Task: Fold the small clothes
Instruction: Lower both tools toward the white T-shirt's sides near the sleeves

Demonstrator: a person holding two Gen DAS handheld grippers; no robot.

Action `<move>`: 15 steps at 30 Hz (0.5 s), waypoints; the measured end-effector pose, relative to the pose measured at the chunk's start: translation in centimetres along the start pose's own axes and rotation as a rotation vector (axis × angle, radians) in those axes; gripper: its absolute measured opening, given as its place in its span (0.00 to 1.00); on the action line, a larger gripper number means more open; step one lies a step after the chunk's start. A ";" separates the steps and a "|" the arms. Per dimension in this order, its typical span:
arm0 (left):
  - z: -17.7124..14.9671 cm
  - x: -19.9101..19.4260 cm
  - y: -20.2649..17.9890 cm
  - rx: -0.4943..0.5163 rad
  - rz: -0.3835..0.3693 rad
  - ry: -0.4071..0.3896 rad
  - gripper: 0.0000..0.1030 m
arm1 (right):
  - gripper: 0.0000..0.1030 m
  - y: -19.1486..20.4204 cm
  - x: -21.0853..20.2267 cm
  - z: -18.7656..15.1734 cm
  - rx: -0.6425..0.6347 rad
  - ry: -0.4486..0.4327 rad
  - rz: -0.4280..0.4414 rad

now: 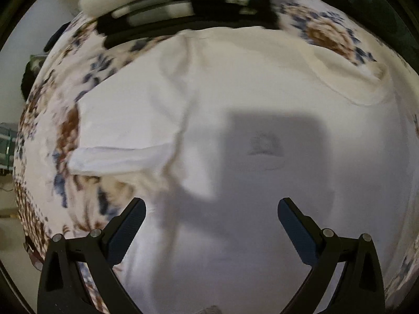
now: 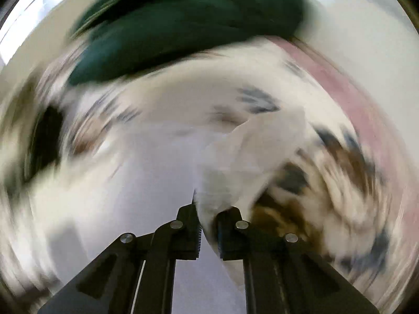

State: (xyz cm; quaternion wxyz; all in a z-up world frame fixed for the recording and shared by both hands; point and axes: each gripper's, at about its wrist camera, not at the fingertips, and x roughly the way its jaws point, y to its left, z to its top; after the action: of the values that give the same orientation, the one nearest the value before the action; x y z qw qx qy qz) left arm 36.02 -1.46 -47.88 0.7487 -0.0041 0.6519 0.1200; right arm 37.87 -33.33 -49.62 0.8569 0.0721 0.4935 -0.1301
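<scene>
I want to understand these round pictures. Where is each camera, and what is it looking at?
Left wrist: sits on the left gripper, looking steeply down at the white garment on the flowered sheet; its open fingers show.
Right wrist: sits on the right gripper, blurred; its fingers pinch a fold of white cloth.
Both show white garment and flowered sheet.

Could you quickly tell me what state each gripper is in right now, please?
Left gripper: open, hovering over the white garment, holding nothing.
Right gripper: shut on a fold of the white garment.
</scene>
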 end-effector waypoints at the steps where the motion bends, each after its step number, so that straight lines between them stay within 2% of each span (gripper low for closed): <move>1: -0.3 0.2 1.0 -0.004 0.006 0.001 1.00 | 0.09 3.4 -0.1 -1.1 -0.158 -0.013 -0.003; 4: -1.4 1.0 3.5 -0.015 0.028 0.011 1.00 | 0.09 9.0 0.2 -4.7 -0.438 -0.004 -0.003; 6: -1.9 1.7 4.4 -0.016 0.037 0.018 1.00 | 0.09 10.6 0.7 -6.4 -0.520 0.038 0.008; 7: -2.1 1.8 4.7 -0.017 0.040 0.019 1.00 | 0.13 11.5 1.1 -7.6 -0.569 0.080 0.010; 8: -1.7 2.3 4.8 -0.018 0.041 0.022 1.00 | 0.21 12.3 1.5 -8.6 -0.616 0.139 0.019; 12: -1.4 2.0 5.0 -0.027 0.046 0.018 1.00 | 0.40 11.3 -1.1 -10.3 -0.603 0.193 0.110; 14: -1.9 1.7 6.1 -0.051 0.049 0.017 1.00 | 0.49 9.8 -2.9 -9.9 -0.526 0.175 0.129; 15: -2.1 1.4 6.4 -0.071 0.044 0.021 1.00 | 0.50 9.0 -3.4 -9.5 -0.489 0.175 0.140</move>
State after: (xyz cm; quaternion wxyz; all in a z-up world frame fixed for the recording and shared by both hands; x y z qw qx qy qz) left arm 32.93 4.63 -48.63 0.7383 -0.0178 0.6551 0.1595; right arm 31.01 -21.81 -51.49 0.8100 -0.0920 0.5762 0.0592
